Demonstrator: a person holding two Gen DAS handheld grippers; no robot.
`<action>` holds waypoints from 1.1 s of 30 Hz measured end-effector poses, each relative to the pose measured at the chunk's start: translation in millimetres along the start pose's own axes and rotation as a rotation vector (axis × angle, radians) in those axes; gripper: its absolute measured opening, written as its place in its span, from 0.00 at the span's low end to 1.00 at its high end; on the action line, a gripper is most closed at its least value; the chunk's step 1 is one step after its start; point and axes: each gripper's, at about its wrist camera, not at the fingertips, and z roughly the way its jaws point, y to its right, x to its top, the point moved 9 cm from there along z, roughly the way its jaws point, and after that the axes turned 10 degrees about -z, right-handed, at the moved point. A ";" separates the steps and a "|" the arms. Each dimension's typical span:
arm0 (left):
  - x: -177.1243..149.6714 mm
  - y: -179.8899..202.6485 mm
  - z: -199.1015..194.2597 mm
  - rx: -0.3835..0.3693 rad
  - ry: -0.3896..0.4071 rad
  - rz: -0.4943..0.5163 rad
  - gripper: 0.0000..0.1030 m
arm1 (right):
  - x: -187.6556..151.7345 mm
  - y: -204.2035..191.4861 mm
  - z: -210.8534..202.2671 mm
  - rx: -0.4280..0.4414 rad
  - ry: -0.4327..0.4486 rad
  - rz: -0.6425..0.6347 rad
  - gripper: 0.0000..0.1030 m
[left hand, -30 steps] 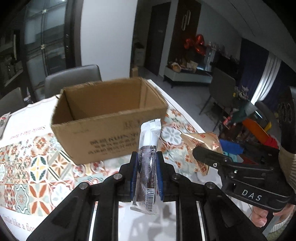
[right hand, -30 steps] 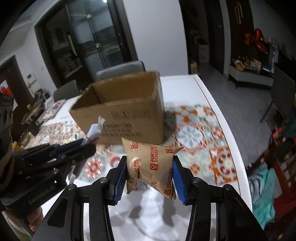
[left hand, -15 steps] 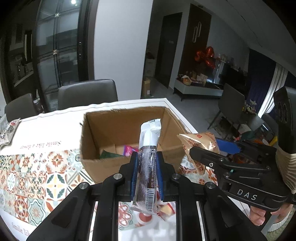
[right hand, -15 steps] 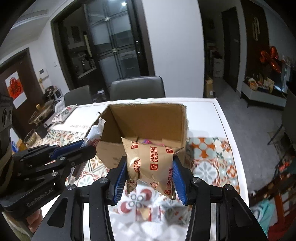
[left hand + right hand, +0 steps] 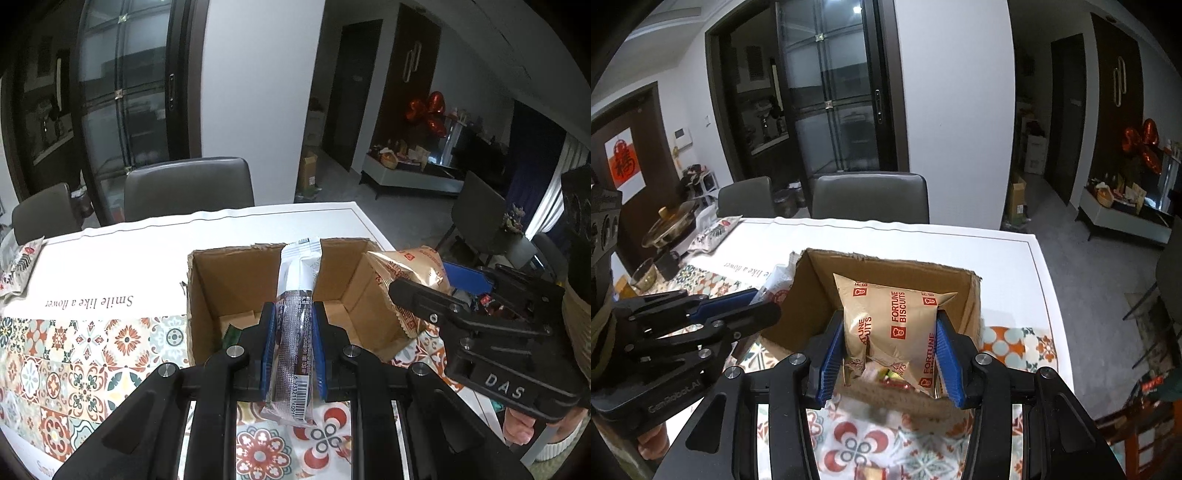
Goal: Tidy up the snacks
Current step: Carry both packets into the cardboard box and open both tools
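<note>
An open cardboard box (image 5: 229,280) (image 5: 967,295) stands on the patterned table. My left gripper (image 5: 294,325) is shut on a white-and-brown snack bar (image 5: 297,295), held upright over the box's near edge. My right gripper (image 5: 890,343) is shut on a tan Fortune Biscuits bag (image 5: 894,317) over the box's opening; the bag also shows in the left wrist view (image 5: 410,273) at the box's right wall. Some wrapped snacks (image 5: 892,380) and a green wrapper (image 5: 232,336) lie inside the box.
A snack bag (image 5: 18,266) (image 5: 714,232) lies at the table's far left. A lidded pot (image 5: 670,225) and dark cups stand on the left. Grey chairs (image 5: 871,197) stand behind the table. The table's right edge (image 5: 1049,295) is close to the box.
Both grippers have risen and moved forward with their snacks. The box interior is now seen from above, and both snacks now hang over the box.
</note>
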 end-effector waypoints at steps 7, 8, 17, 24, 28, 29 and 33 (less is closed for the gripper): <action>7.3 -12.5 23.9 0.030 -0.033 -0.008 0.19 | 6.0 0.9 23.1 0.011 -0.027 -0.010 0.46; 7.9 -14.4 27.6 0.036 -0.037 -0.010 0.19 | 6.5 1.3 26.3 0.012 -0.031 -0.012 0.46; 14.2 -23.7 48.2 0.121 -0.032 0.015 0.33 | 7.0 12.7 55.5 0.017 -0.059 0.004 0.49; 2.3 -25.4 27.8 0.153 0.025 0.019 0.44 | -4.6 16.9 58.4 0.007 -0.071 0.030 0.69; -9.6 -22.0 9.4 0.167 0.061 0.026 0.46 | -12.7 8.2 43.0 -0.005 -0.040 0.004 0.69; -12.4 -21.5 5.4 0.163 0.068 0.027 0.47 | -15.4 4.5 37.3 -0.004 -0.028 -0.006 0.69; -31.2 -20.2 -10.8 0.155 0.082 0.027 0.47 | -23.7 -7.4 21.7 -0.002 -0.003 -0.039 0.69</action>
